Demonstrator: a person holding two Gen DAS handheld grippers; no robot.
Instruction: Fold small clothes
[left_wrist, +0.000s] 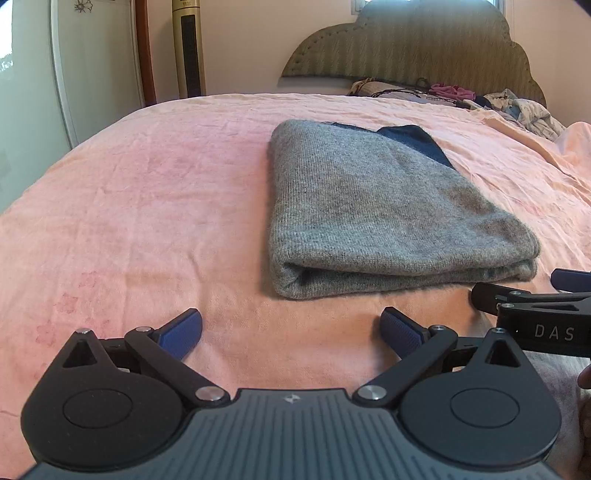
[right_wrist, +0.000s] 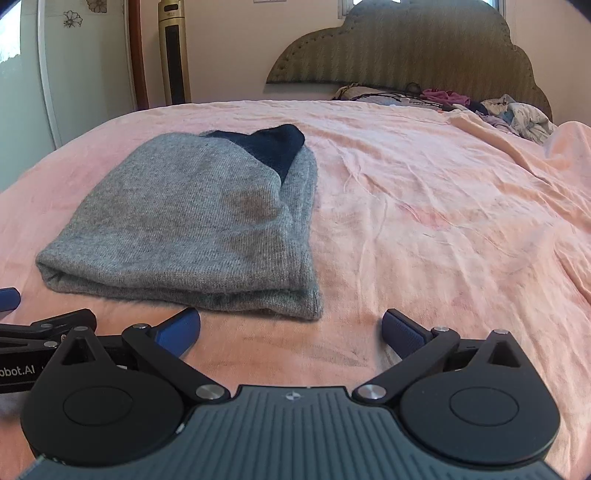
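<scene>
Left wrist view is showing a pink bedsheet (left_wrist: 155, 206) spreading wide, leaving open room on each side of the folded grey garment (left_wrist: 369, 206), the landmark here. Behind the garment, a padded headboard (left_wrist: 406, 48) is bounding the bed, with loose clothes (left_wrist: 517, 105) piling below it. Nothing is lying between garment and tools. Just short of its near folded edge, the left gripper (left_wrist: 291, 332) and the right gripper (right_wrist: 291, 332) are hovering, both jaws gaping wide, gripping nothing.
</scene>
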